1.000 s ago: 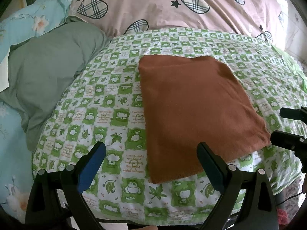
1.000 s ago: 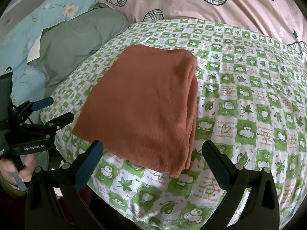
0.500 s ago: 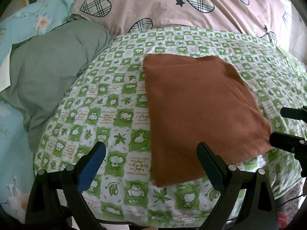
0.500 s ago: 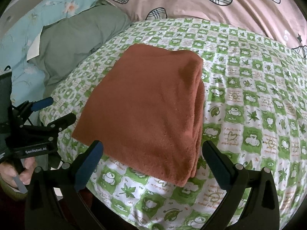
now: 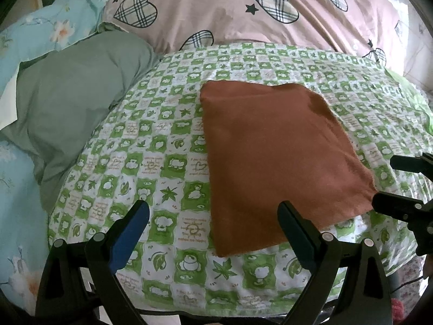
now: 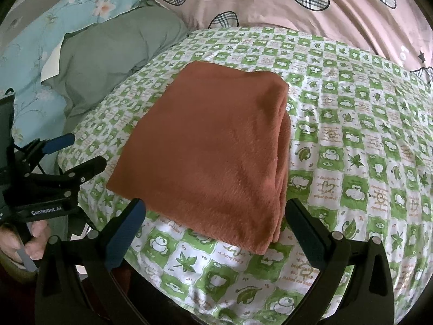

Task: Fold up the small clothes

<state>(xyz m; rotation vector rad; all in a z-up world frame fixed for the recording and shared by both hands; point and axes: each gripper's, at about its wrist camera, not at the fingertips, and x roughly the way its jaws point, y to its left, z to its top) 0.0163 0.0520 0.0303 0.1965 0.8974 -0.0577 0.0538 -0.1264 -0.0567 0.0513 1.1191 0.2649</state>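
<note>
both grippers spread wide, holding nothing: left gripper (image 5: 213, 218) low at the near-left of the brown cloth (image 5: 273, 159), right gripper (image 6: 216, 216) at its near edge. cloth lies folded flat on the green checked cover (image 5: 151, 162), layered edges on its right side. next fold i'd say: pinch all layers at the near corners, lift together, lay over evenly. soft bedding, grey-green pillow (image 5: 73, 103) left, pink heart quilt (image 5: 230, 8) behind.
</note>
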